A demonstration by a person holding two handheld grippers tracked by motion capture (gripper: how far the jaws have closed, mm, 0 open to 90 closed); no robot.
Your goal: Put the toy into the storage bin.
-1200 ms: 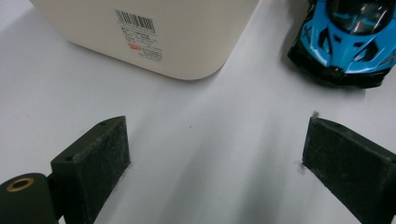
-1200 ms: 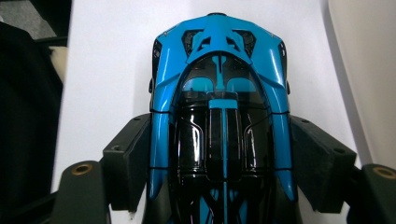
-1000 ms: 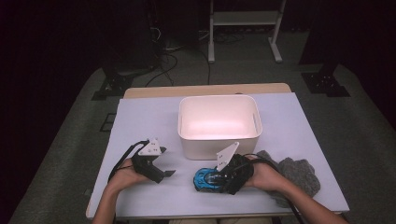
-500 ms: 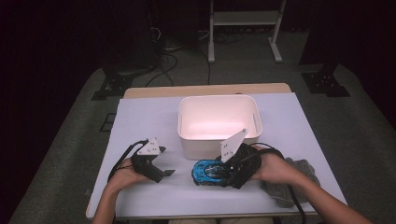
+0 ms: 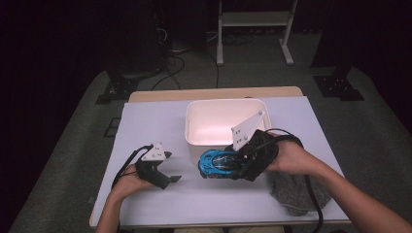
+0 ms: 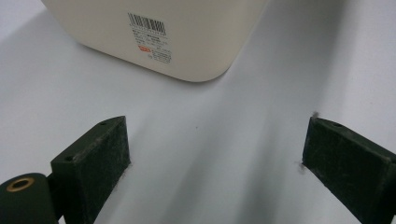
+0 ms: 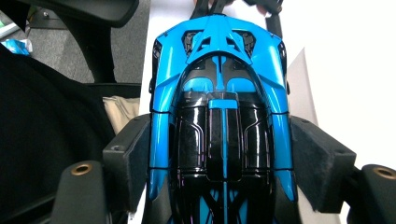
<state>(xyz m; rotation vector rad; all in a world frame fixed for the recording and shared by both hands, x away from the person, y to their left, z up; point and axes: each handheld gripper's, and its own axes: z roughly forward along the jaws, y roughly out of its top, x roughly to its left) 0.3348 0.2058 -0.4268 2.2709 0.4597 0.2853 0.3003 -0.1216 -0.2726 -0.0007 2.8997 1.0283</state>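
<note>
A blue and black toy car [image 5: 219, 164] hangs above the table in front of the white bin [image 5: 225, 122]. My right gripper [image 5: 238, 165] is shut on it, and in the right gripper view both pads press the flanks of the car [image 7: 219, 112]. My left gripper [image 5: 167, 167] rests on the table at the left, open, with nothing but bare white tabletop between its fingers [image 6: 100, 158]. A corner of the bin [image 6: 159, 37], with a barcode label, lies just ahead of it.
A grey cloth [image 5: 296, 191] lies on the table under my right forearm. The white table [image 5: 145, 126] ends at a wooden edge behind the bin. Dark floor, cables and a metal stand [image 5: 252, 29] lie beyond.
My right gripper has lifted the toy car off the table and carried it up toward the bin's front rim. The left gripper has stayed where it was.
</note>
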